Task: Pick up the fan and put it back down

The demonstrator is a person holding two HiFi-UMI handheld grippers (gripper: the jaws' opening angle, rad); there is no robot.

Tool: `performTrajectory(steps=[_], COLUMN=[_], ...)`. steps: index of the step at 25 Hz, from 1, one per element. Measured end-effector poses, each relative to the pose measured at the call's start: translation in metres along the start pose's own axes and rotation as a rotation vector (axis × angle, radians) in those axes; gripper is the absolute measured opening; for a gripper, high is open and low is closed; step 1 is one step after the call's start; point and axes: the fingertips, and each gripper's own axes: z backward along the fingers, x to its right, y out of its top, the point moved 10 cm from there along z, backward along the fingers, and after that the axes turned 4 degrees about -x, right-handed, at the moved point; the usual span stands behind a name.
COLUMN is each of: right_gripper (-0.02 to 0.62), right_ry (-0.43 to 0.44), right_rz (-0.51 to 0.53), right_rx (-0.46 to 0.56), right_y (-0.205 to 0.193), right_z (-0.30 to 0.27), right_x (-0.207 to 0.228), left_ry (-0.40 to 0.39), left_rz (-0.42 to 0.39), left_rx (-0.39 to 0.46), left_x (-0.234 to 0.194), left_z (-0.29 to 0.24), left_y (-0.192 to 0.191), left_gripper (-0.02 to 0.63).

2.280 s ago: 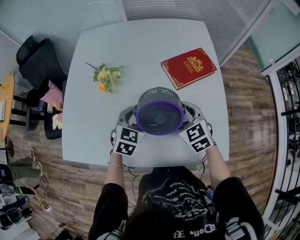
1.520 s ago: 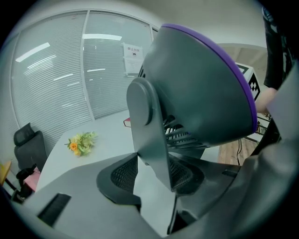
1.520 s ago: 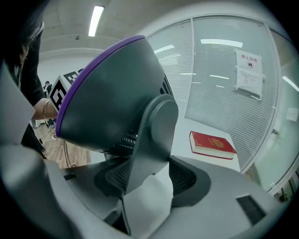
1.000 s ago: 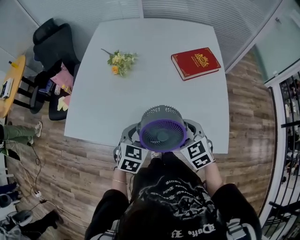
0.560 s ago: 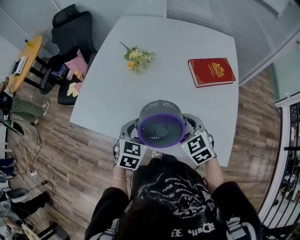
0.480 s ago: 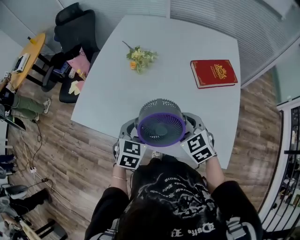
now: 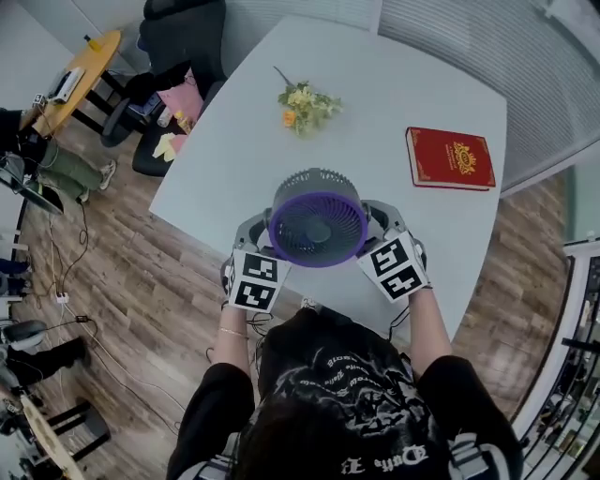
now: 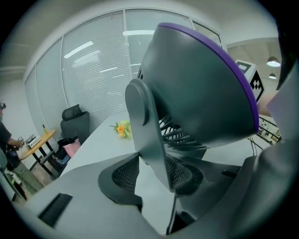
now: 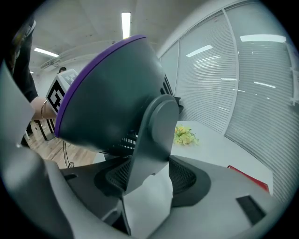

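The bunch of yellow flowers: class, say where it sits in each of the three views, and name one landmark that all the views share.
Head view: flowers at upper middle, on the white table, beyond the fan.
Left gripper view: flowers left of centre, just left of the fan's upright arm.
Right gripper view: flowers right of centre, just right of the fan's arm.
Shared landmark: the grey fan with its purple rim.

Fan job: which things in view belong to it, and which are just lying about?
In the job:
- fan, held by its stand arms
- left claw
- right claw
- white table

Lying about:
- yellow flowers
- red book
- black chair beside the table
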Motion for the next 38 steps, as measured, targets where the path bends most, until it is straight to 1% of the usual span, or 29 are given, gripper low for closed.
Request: performTrajectory(steps=[8,12,15,18,24,32,35,38], right_gripper=[0.238,0.238,0.238,0.238,0.239,0.238,0.239,0.237], right_ry=[0.052,0.077,0.085,0.092,0.102,0.095,0.105,0.108], right_rz=[0.064,0.085,0.096,0.082,0.048,0.003,-0.007,-0.016], right_rx=[0.015,0.012,0.002,-0.017,-0.045,-0.084,-0.093,-0.118], right_y=[0.015,0.027,0.039,0.044,0.057,0.068,0.071,0.069], right_z=[-0.029,-0.051,-0.071,-0.091,-0.136,-0.189,-0.207,-0.221], right_x=[0.014,0.018,0.020,0.022,0.028,0.034,0.038,0.044], left_ry=[0.067,0.071,0.077,0.059,0.019,-0.017,-0.029,-0.045], left_rz=[0.051,0.091,0.093,0.085,0.099,0.074,0.087,0.110], left_rx=[-0.016,-0.010,-0.030,-0.054,-0.071,-0.115,-0.132,-0.125], left_x=[-0.018,-0.036,-0.055,-0.072,-0.115,-0.161,-0.174,-0.182], left_z=[-0.010,-0.017,-0.026,-0.038,-0.065,-0.103,-0.115,-0.128], left_y=[-0.003,-0.007,-0.011,-0.014,-0.021,-0.028,-0.032,-0.034], left_gripper=[0.164,0.164,0.164,0.165,0.166,0.164,0.164,0.164])
